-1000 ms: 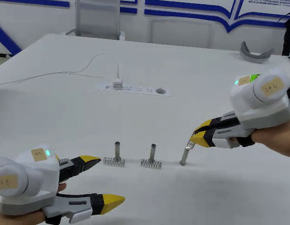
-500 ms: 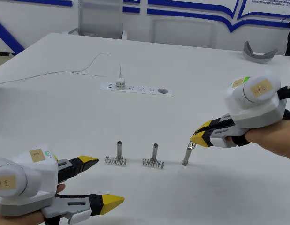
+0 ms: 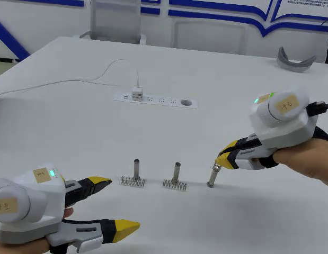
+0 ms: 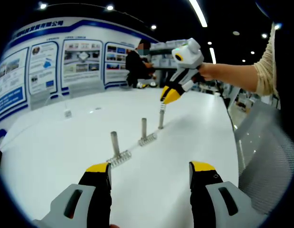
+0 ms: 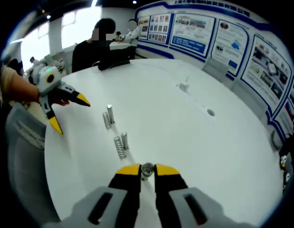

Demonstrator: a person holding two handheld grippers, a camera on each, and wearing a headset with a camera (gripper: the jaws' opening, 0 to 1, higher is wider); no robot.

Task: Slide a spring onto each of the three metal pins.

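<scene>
The left hand-held gripper (image 3: 124, 204) is held low over the near edge of the smooth white surface (image 3: 63, 132). Its yellow-tipped jaws are spread wide apart with nothing gripped.

Just beyond it, two coiled wire springs are laid flat on the surface. The left spring (image 3: 132, 182) is set just in front of the foot of the left pin (image 3: 136, 168). The middle spring (image 3: 174, 184) is set likewise before the middle pin (image 3: 176, 171). Both pins are short, upright metal cylinders, and their shafts are bare.

The right pin (image 3: 212, 175) is seen leaning slightly, with the third spring (image 3: 216, 166) seated over its top end. The right hand-held gripper (image 3: 221, 157) is clamped on that third spring, its jaws drawn almost together. In the right gripper view the pin's round top is framed between the jaw tips.

Farther back, well apart from the pins, a flat white power strip (image 3: 156, 99) is laid on the surface. A small white plug (image 3: 136, 94) is seated in it, and a thin cable (image 3: 73, 81) is trailed off to the left. Past the far edge a grey chair (image 3: 115, 21) is seen.
</scene>
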